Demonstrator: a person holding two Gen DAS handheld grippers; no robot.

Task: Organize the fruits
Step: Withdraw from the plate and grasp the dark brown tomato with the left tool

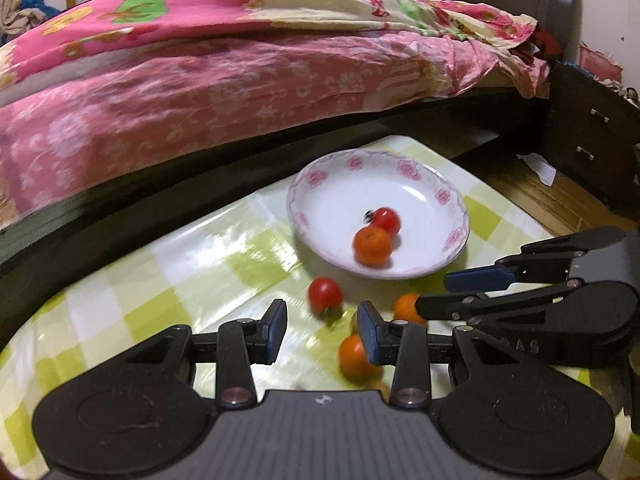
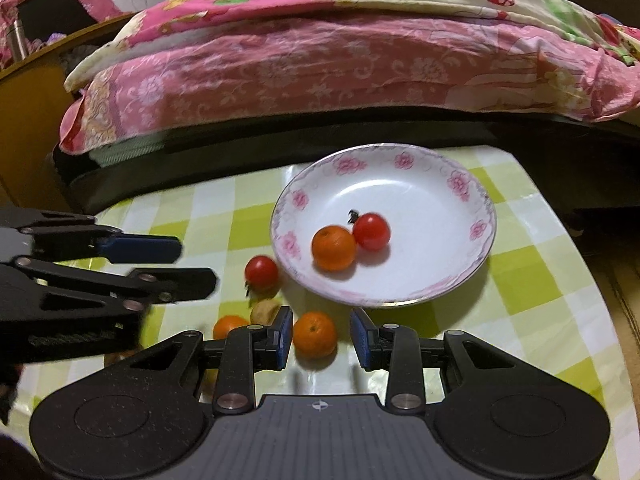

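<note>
A white plate [image 2: 460, 184] with a pink flower rim sits on the green checked tablecloth; it also shows in the left wrist view [image 1: 440, 196]. It holds an orange [image 2: 333, 248] and a red tomato [image 2: 372, 231]. On the cloth lie a tomato [image 2: 261, 272], a small brownish fruit [image 2: 265, 311] and two oranges [image 2: 314, 334] [image 2: 228, 326]. My right gripper [image 2: 320, 338] is open around the nearer orange. My left gripper [image 1: 322, 334] is open and empty, just behind the loose tomato [image 1: 325, 294], with an orange [image 1: 354, 358] by its right finger.
A bed with a pink flowered cover [image 2: 320, 68] runs along the table's far side. A dark nightstand with drawers [image 1: 592, 140] stands at the right. The wooden floor [image 1: 532, 196] shows past the table's right edge.
</note>
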